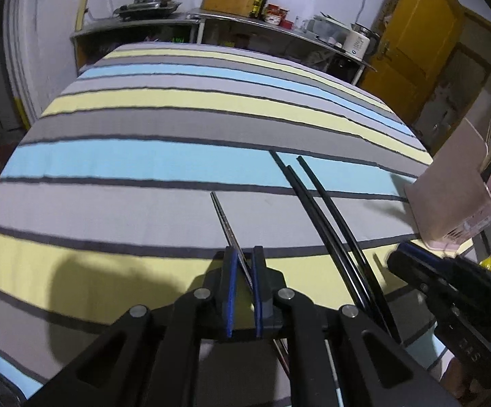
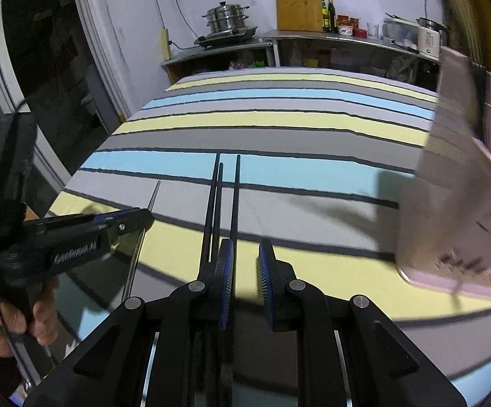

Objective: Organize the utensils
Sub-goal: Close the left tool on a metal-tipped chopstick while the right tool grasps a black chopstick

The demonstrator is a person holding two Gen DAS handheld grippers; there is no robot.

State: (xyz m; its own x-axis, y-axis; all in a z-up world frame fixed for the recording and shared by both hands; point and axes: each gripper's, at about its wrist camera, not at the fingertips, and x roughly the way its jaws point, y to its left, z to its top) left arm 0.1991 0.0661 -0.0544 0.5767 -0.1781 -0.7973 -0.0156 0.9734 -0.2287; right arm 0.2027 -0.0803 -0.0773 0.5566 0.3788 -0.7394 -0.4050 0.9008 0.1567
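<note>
Steel, thin and slick, the chopstick (image 1: pixel 231 234) sits pinched mid-shaft in the left tool (image 1: pixel 243 288), above the bench (image 1: pixel 109 210); light, stiff, prone to swivel. Right tool (image 2: pixel 247 271) stands narrowly open, empty, beside 3 black chopsticks (image 2: pixel 216 203) near the pink holder (image 2: pixel 462 203).

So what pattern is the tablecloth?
The tablecloth has yellow, blue and grey stripes with dark lines, clearest in the left wrist view.
</note>
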